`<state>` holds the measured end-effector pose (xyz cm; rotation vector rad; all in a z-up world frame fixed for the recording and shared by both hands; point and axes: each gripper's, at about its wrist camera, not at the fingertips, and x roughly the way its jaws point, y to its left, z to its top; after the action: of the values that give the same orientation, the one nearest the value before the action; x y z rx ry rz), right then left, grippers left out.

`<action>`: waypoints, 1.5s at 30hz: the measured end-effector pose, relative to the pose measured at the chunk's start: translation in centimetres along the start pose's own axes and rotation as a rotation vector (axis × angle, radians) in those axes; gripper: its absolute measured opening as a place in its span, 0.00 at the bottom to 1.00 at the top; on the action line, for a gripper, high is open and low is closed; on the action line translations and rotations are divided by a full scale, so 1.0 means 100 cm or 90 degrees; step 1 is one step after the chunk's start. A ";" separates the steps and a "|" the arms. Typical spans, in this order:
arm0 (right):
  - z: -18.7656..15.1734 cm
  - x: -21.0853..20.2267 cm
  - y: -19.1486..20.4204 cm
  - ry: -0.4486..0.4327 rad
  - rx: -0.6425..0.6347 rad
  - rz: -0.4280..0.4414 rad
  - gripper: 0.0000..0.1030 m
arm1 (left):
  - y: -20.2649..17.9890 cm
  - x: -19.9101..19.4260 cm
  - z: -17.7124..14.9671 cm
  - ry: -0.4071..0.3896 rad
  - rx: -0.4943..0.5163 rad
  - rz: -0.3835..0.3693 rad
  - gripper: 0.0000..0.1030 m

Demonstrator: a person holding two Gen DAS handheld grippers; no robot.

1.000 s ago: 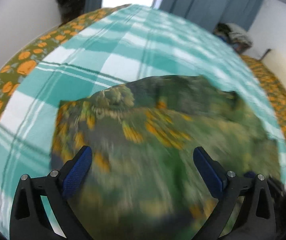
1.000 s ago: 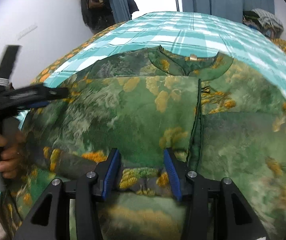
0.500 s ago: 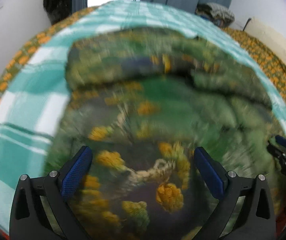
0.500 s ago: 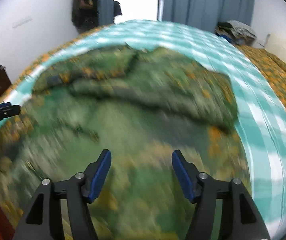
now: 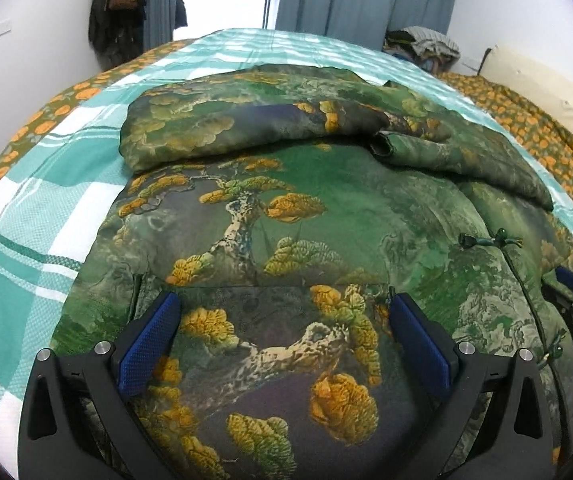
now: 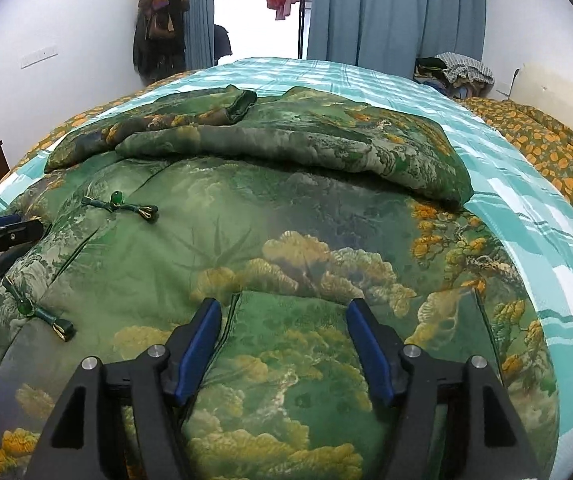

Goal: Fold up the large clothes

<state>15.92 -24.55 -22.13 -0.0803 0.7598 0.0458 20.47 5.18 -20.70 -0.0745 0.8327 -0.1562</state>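
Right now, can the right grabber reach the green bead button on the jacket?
Probably yes. The bead button lies uncovered on top of the jacket, ahead and left of the right grabber, whose jaws are opening with nothing clamped between them.

Bright daylight from doorway (overexposed), sharp centre, perhaps softer fisheye-warped edges

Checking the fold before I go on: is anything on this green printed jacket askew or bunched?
Yes. On the green landscape-print padded jacket, the folded sleeves lie unevenly across the far end, one cuff curling up open. Otherwise nothing looks damaged.
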 end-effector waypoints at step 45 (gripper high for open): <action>-0.003 -0.002 0.003 -0.006 -0.002 -0.005 0.66 | -0.006 0.000 -0.004 -0.002 0.011 0.016 1.00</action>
<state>15.50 -24.30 -22.20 -0.0868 0.7499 0.0396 20.13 4.56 -20.90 -0.0480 0.8287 -0.1397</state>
